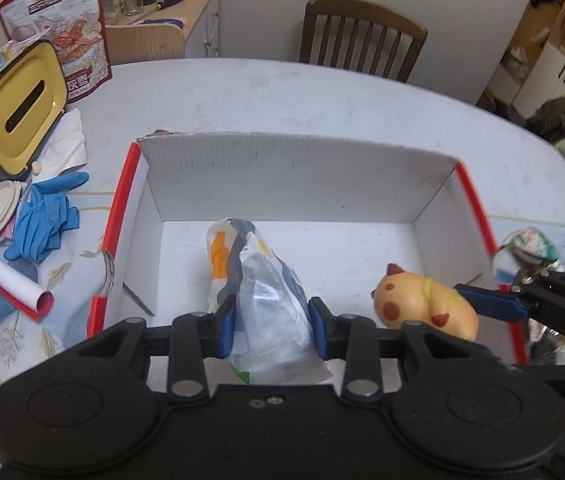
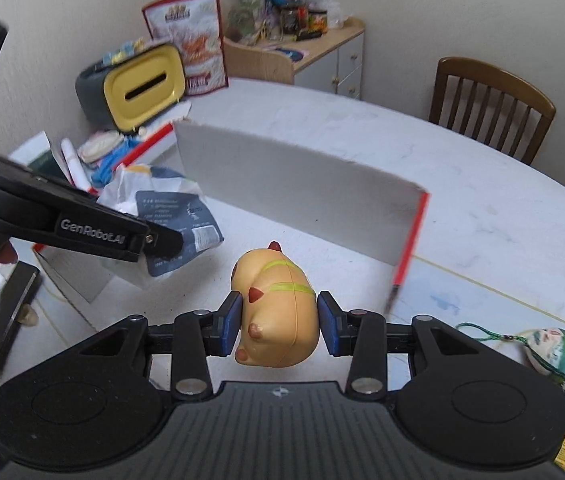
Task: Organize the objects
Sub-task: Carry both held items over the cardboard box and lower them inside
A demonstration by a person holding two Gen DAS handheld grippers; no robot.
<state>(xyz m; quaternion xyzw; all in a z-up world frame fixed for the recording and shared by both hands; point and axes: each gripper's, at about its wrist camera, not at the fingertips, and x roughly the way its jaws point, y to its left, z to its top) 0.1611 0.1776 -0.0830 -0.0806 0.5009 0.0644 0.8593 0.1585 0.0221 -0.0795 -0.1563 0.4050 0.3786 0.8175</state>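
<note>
Both grippers hang over the open cardboard box [image 1: 294, 176] with red edges, each carrying one thing. The left gripper [image 1: 272, 330] has its jaws clenched on a crinkled plastic snack bag [image 1: 258, 280], whose far end droops toward the box floor. The right gripper [image 2: 278, 322] grasps a yellow toy animal [image 2: 274, 312] with red-brown spots and a green band, held just above the right part of the box, near the snack bag but apart from it.

The step in hand looks like setting both things inside the box. It would go best if each gripper sinks until its load rests on the floor before the jaws let go, so that the rounded toy does not roll and the bag does not flop over the rim. Keeping the toy to the right and the bag to the left should stop the grippers from colliding.

By count: one box, one snack bag, one toy animal, two grippers. Outside the box on the surface [image 1: 266, 92] lie one small figure charm on a green cord [image 2: 554, 354] to the right, and, to the left, one yellow-faced tissue holder [image 1: 18, 106] and a heap of blue gloves [image 1: 46, 220], too tangled to count.
</note>
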